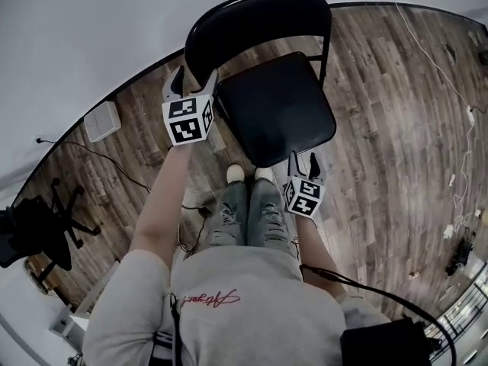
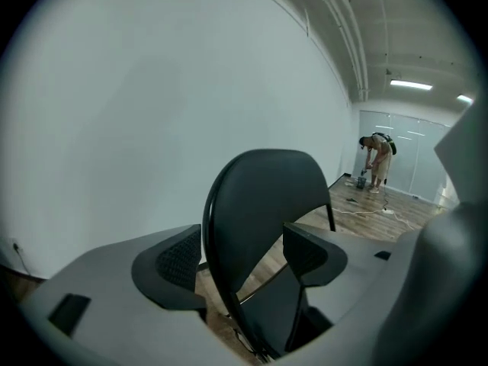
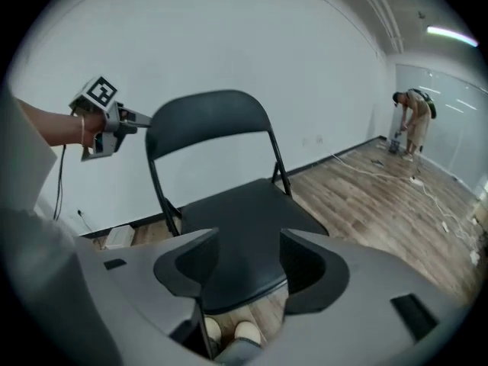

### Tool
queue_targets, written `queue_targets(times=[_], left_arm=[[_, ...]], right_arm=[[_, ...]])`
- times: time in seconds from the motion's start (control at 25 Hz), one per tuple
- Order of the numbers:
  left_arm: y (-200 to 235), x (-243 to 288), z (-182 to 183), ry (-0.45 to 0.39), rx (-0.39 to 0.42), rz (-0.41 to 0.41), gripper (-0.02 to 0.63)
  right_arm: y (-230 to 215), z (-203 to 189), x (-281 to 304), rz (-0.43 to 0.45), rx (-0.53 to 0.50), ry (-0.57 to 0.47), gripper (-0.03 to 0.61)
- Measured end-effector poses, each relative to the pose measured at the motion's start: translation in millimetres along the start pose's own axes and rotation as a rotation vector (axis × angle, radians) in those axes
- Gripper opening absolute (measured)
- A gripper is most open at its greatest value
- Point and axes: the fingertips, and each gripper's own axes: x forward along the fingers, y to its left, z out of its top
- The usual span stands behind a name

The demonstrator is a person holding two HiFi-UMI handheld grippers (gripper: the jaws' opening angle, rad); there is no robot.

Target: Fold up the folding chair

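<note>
Wood floor (image 1: 396, 105) lies open around the chair (image 1: 274, 109). The left gripper (image 2: 242, 258) gapes wide astride its backrest edge, and the right gripper (image 3: 244, 264) stands parted at the seat's front edge.

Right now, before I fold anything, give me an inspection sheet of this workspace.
Surface: brown wood-plank floor.
Job's things: black metal folding chair, standing unfolded, seat down.
Clutter: small white box by the wall; black swivel office chair at the left.
Grippers: left claw open, the backrest edge between its jaws, not gripped; right claw open at the seat's front edge, holding nothing.
Cables: white cable along the floor on the right; thin black cable near the white box.
Surroundings: plain white wall; a person bending over far off by glass panels.
</note>
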Motion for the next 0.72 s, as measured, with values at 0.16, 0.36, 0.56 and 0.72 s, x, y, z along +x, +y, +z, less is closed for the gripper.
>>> queue_targets(times=[0.16,0.36,0.56,0.72], left_arm=[[23,25,-10,0.019,0.045,0.009,0.342],[34,51,-16,0.068,-0.032,-0.079,0.348],[13,65,-56,0.210,0.026,-0.192,0.352],[12,73,-68,0.197,0.130,-0.167,0.353]], right_arm=[[-22,-77,32,-0.083,0.159,0.158,0.238],[-28,-129,58,-0.073,0.472,0.248,0.242],[-9,-149,88,0.038,0.655,0.287,0.253],[-14,-159,111,0.086,0.737,0.308,0.264]])
